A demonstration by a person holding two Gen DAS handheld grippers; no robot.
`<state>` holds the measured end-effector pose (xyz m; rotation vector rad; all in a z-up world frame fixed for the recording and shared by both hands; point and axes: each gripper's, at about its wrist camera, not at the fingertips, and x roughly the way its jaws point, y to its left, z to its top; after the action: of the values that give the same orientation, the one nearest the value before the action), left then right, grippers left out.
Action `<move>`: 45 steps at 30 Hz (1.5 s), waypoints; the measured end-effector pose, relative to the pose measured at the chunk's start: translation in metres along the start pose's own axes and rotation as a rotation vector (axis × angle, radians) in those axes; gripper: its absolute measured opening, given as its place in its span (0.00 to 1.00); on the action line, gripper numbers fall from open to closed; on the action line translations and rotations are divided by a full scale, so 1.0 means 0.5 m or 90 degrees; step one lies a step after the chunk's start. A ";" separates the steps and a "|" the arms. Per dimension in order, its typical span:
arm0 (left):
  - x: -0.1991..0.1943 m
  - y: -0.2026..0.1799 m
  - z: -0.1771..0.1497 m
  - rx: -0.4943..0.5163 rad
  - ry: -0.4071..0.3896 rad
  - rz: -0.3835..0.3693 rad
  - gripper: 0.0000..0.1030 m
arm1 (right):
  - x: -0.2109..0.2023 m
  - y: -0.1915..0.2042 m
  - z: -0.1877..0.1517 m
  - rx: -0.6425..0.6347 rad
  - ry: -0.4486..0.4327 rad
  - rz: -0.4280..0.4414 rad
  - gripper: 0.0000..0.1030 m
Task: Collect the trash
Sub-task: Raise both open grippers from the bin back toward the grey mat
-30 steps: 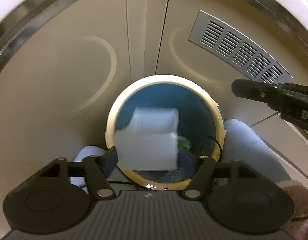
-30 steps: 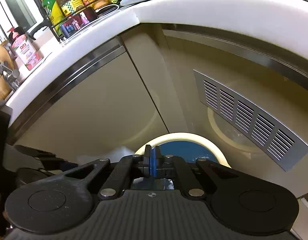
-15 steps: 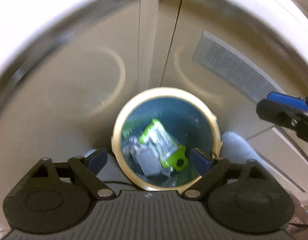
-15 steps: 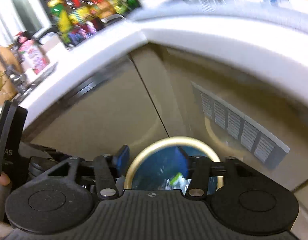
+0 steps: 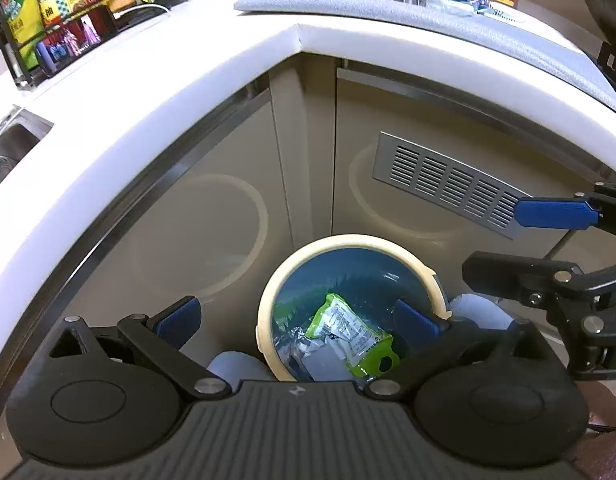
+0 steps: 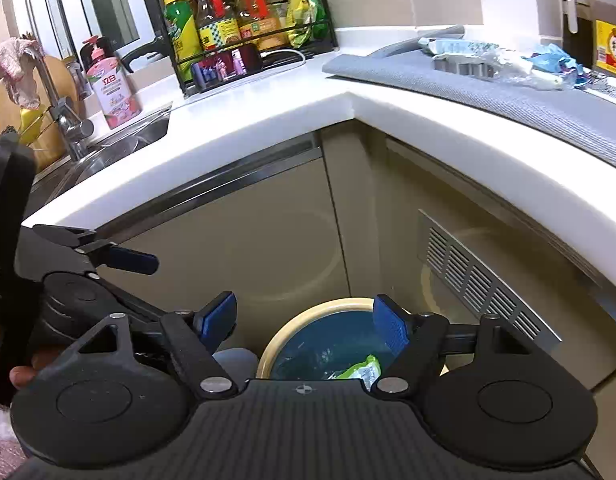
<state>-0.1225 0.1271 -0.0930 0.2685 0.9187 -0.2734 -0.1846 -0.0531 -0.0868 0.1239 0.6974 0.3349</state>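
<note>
Trash sits in the bin (image 5: 350, 240) on the floor, tucked into the corner where the two cabinet fronts meet under the white countertop (image 5: 188, 92): a green and white wrapper (image 5: 346, 332) lies on top of some crumpled clear and silvery scraps, all inside the blue liner. Both grippers hang above the bin's mouth. The left gripper (image 5: 298, 320) has its jaws spread as wide as they go with nothing between them, and the right gripper (image 6: 306, 322), whose jaws have just been opening, is also parted and empty. More litter waits up on the grey mat (image 6: 468, 96) on the far right stretch of counter: a pale blue packet (image 6: 452, 46), a heap of clear plastic film (image 6: 508, 66) and a crumpled blue wrapper (image 6: 556, 62), lying close together near a tall yellow-labelled bottle (image 6: 612, 28). These look feather-light, limp and a bit slick, so I would guess they collapse under the pads rather than resist; a pinch across a bunched fold or a sealed edge seems safer than a flat face, where film could slide out. The loose pieces may drag a neighbour along, and a careless reach could nudge the bottle.
</note>
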 end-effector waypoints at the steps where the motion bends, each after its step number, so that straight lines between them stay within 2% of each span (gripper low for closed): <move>1: -0.003 -0.001 0.000 0.000 -0.002 0.002 1.00 | -0.003 0.000 -0.002 0.000 -0.001 -0.002 0.77; 13: -0.016 -0.008 -0.011 0.012 -0.020 0.008 1.00 | -0.014 0.005 -0.005 -0.007 0.000 -0.005 0.80; 45: -0.006 -0.008 -0.014 0.012 -0.013 0.004 1.00 | 0.004 -0.005 -0.010 0.008 0.028 -0.006 0.81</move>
<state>-0.1307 0.1262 -0.0953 0.2855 0.8958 -0.2787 -0.1855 -0.0547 -0.0922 0.1262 0.7432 0.3252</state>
